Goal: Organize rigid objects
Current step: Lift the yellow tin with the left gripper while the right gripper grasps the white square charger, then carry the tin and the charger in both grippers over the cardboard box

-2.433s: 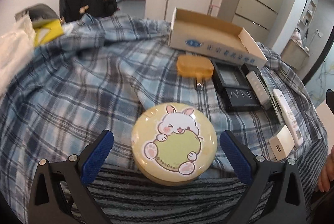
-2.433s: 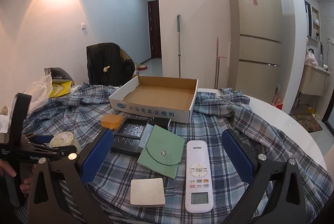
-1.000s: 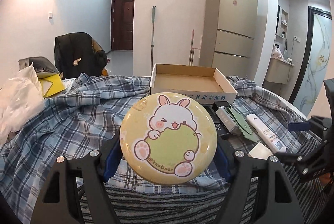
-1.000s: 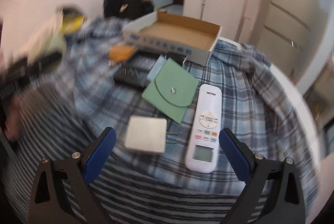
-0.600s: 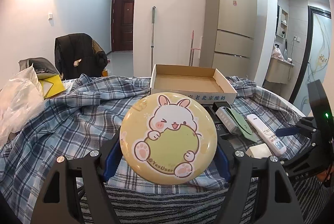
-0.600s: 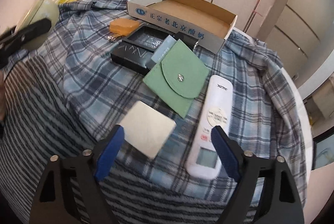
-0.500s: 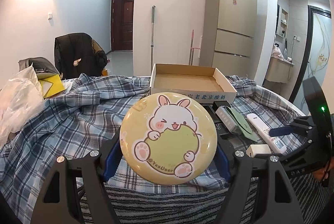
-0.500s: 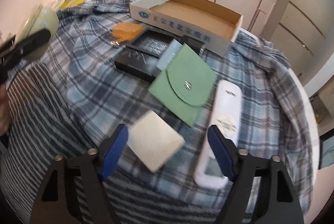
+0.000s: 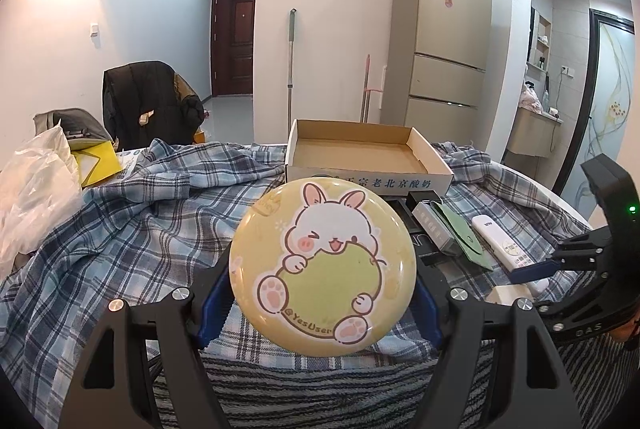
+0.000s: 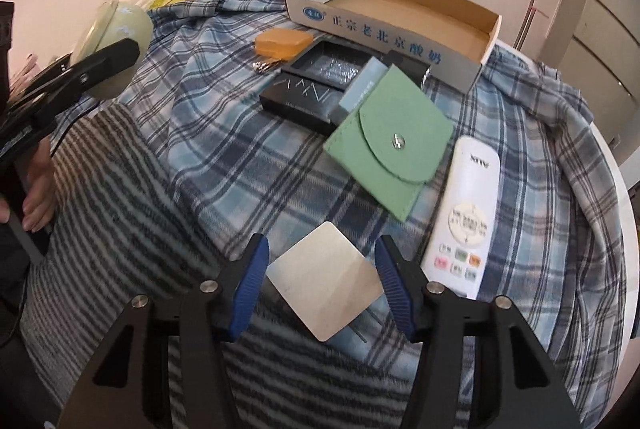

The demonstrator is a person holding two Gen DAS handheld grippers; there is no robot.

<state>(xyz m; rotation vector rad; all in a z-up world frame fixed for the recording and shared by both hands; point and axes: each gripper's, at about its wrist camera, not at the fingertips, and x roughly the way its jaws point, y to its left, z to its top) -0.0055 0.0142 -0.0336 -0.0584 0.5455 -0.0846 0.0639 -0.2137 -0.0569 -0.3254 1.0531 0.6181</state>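
My left gripper (image 9: 322,293) is shut on a round yellow tin with a rabbit on its lid (image 9: 323,261) and holds it above the cloth, in front of the open cardboard box (image 9: 364,165). It also shows in the right wrist view (image 10: 116,45). My right gripper (image 10: 322,289) has its blue pads on either side of a white square block (image 10: 324,279) lying on the cloth, closed to its corners. The right gripper also shows in the left wrist view (image 9: 532,271) by the block (image 9: 506,295).
On the plaid cloth lie a white remote (image 10: 466,217), a green pouch (image 10: 390,143), black flat boxes (image 10: 316,89) and an orange case (image 10: 284,43). The cardboard box (image 10: 400,13) stands behind them. A striped cloth (image 10: 120,229) covers the near edge. Bags (image 9: 36,181) lie far left.
My right gripper has dropped onto the white block and narrowed its jaws around it. My left gripper has held the raised tin steady for the last second.
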